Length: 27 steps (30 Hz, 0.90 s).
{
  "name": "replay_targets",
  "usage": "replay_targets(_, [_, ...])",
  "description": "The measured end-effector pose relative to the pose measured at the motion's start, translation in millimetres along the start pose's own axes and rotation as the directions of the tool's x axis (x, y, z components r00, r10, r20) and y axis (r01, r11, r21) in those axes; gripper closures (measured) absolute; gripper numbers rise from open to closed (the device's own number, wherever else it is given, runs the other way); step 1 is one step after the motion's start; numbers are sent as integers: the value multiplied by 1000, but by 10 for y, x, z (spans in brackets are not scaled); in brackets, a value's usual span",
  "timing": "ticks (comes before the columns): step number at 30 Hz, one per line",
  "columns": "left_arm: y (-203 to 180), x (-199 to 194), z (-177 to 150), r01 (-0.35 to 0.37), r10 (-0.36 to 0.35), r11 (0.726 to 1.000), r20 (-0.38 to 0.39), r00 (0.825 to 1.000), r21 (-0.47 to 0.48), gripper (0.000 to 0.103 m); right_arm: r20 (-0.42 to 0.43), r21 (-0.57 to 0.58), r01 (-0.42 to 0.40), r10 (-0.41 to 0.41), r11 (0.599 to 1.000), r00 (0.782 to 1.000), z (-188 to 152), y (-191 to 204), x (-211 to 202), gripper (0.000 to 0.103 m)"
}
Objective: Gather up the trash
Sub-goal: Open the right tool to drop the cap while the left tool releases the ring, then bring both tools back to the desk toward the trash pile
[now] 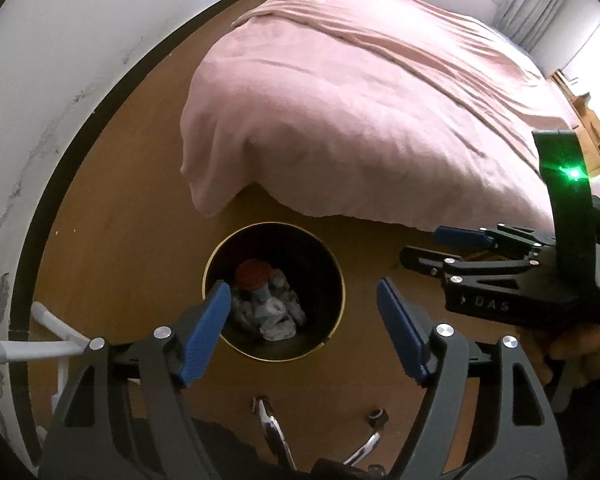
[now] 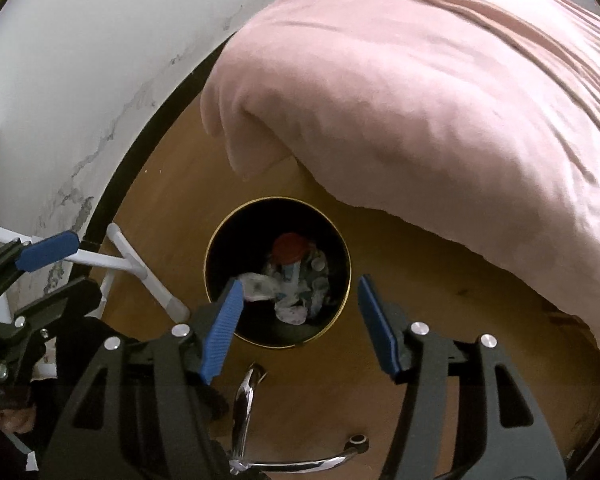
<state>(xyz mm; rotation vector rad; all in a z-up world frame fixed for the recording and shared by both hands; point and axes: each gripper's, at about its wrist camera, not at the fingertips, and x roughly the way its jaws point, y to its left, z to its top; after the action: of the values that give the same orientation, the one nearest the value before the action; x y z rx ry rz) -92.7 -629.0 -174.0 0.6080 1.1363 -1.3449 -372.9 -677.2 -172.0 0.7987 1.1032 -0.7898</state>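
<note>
Both sets of tongs are hanging over one round black bin [image 1: 332, 280] with a gold rim, standing on the wooden floor [image 1: 132, 216] just beside the pink-covered bed [image 1: 360, 92]. The left tongs [image 1: 302, 304] are gaping wide, holding nothing. The right tongs [image 2: 300, 304] are also standing open and empty. Crumpled trash [image 2: 296, 276] topped by one red lid [image 2: 290, 248] is lying inside the bin.
</note>
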Motion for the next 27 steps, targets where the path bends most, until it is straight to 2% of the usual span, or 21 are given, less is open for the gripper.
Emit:
replay_targets(4, [-51,-359,-60,-22,21,1000,63,998,20,18,28,-35,1,0,999,1000,3,198,-203,44])
replay_targets(8, [3,-817,-143,-40,39,999,124,992,7,16,105,-148,-2,18,989,994,56,708,-631,40])
replay_targets(11, [152,-1321,-278,-64,70,997,187,980,-37,12,165,-238,-16,56,971,985,84,1126,-946,37])
replay_targets(13, [320,-1730,-446,-111,126,991,238,963,-72,11,206,-313,-32,101,949,973,84,1535,-1173,37])
replay_targets(17, [809,-2429,-888,-190,242,964,313,919,-188,11,196,-448,-113,220,887,956,34,2301,-1370,37])
replay_targets(18, [1033,-2665,-1094,-226,302,941,326,896,-250,11,181,-492,-135,253,860,951,-7,2569,-1387,37])
replay_targets(19, [1170,-2800,-1224,-246,338,925,327,882,-289,11,165,-536,-153,281,830,945,-62,2849,-1393,37])
replay_targets(21, [1522,-3122,-1576,-297,429,872,316,846,-391,10,130,-601,-190,330,776,935,-122,3296,-1382,37])
replay_targets(23, [1903,-3457,-2012,-347,526,797,286,801,-494,10,79,-664,-238,383,709,920,-264,3805,-1369,37])
replay_targets(24, [2021,-3564,-2164,-364,558,768,270,785,-527,10,49,-694,-260,405,671,913,-345,4069,-1351,37])
replay_targets(26, [2340,-3840,-2607,-406,640,673,211,739,-619,10,-15,-745,-305,442,594,897,-506,4546,-1309,37])
replay_targets(27, [2428,-3928,-2751,-413,661,643,194,725,-645,10,-46,-767,-320,450,556,892,-608,4807,-1290,37])
